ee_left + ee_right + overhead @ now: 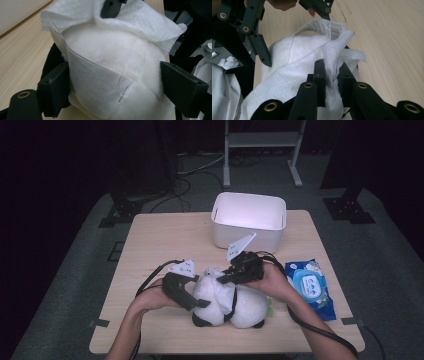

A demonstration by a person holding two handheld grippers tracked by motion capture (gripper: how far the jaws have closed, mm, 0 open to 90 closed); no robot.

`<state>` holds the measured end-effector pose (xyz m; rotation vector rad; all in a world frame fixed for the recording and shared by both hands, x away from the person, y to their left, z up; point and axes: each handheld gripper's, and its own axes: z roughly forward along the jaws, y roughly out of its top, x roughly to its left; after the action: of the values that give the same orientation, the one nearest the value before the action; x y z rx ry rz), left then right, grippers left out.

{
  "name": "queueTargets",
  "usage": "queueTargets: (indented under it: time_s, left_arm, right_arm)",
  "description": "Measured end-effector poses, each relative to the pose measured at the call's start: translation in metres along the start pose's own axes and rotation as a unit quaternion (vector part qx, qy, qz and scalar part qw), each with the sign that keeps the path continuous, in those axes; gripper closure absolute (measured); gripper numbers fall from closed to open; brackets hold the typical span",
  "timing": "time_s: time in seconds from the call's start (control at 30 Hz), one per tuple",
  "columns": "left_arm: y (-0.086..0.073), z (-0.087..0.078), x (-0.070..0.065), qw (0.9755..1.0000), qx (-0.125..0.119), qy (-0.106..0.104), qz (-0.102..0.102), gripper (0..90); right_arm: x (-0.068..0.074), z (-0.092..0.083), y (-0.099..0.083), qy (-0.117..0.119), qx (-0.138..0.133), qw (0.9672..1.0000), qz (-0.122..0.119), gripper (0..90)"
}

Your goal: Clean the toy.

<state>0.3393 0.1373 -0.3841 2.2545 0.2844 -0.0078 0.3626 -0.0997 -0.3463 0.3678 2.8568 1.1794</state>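
A white plush panda (245, 307) with black limbs lies on the wooden table (160, 240) near the front edge. My left gripper (197, 301) is shut on its rounded white body (120, 57), one jaw on either side. A sewn-in label (100, 85) hangs down the plush between those jaws. A white wipe (294, 77) is draped over the top of the plush (284, 47). My right gripper (332, 72) is shut on a bunched fold of that wipe. In the high view, the right gripper (225, 279) sits above the panda, just right of the left one.
A white rectangular bin (248, 220) stands at the back middle of the table. A blue pack of wet wipes (310, 287) lies to the right, close to my right hand. Bare wood stretches along the left side of the table.
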Motion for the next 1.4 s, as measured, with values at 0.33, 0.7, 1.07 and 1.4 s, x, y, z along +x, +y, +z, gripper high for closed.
queueTargets:
  time_s: [0.33, 0.7, 1.07, 1.4]
  left_arm:
    - [0.001, 0.000, -0.001, 1.0000, 0.003, -0.001, -0.001, 13.5]
    - [0.005, -0.001, -0.003, 0.9999, 0.011, -0.001, -0.012, 9.3]
    - [0.012, 0.010, 0.008, 0.9978, 0.033, -0.003, -0.057, 0.0]
    - [0.010, 0.017, 0.011, 0.9969, 0.043, -0.005, -0.066, 4.5]
  right_arm:
    - [-0.009, -0.024, -0.045, -0.025, 0.027, 0.9988, 0.033, 79.1]
    - [0.001, -0.029, -0.068, -0.019, 0.005, 0.9990, 0.039, 79.1]
    - [0.002, -0.024, -0.063, -0.024, 0.008, 0.9994, 0.026, 79.1]
    - [0.002, -0.009, -0.052, -0.009, 0.016, 0.9997, 0.018, 79.3]
